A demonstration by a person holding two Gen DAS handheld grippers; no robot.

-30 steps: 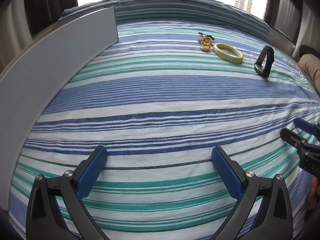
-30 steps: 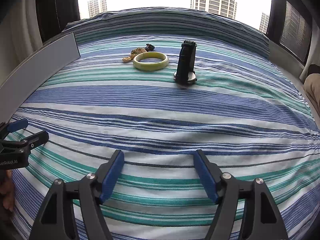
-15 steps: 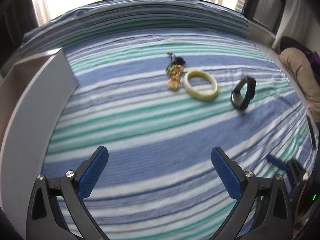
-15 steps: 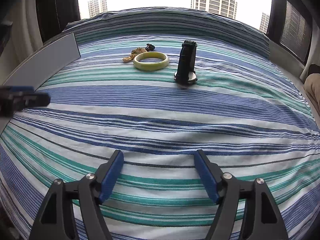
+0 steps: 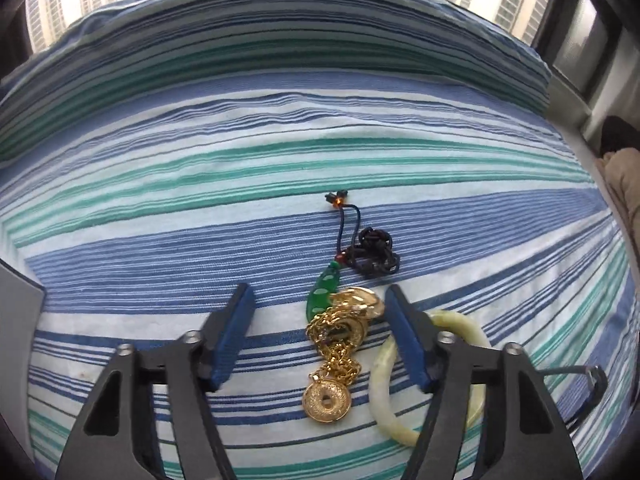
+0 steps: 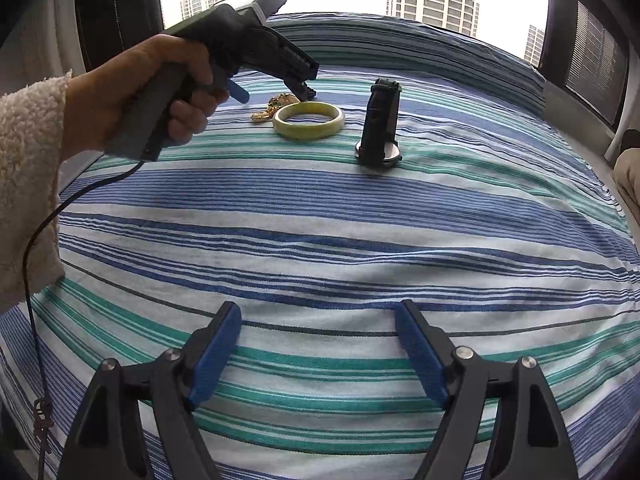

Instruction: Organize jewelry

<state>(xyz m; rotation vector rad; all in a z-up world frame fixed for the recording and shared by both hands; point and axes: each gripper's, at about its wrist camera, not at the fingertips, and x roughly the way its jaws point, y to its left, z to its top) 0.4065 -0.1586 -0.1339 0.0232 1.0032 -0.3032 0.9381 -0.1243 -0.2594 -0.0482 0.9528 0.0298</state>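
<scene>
Around gold necklace [image 5: 334, 354], newly arrived left hand-held gripper [image 5: 318, 338].

Striped bed [image 6: 320, 208] lies bare on the near side of the jade bangle [image 6: 308, 121]. Just right of the bangle the upright black watch [image 6: 380, 120] blocks; gold chain [image 5: 336, 344] crowds its left.

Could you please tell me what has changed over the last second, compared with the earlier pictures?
The left gripper has travelled forward across the striped bedspread and now hovers open over the gold necklace, beside the jade bangle. Nothing has been grasped. The right gripper stayed put and open; the bangle, necklace and black watch lie where they were.
</scene>
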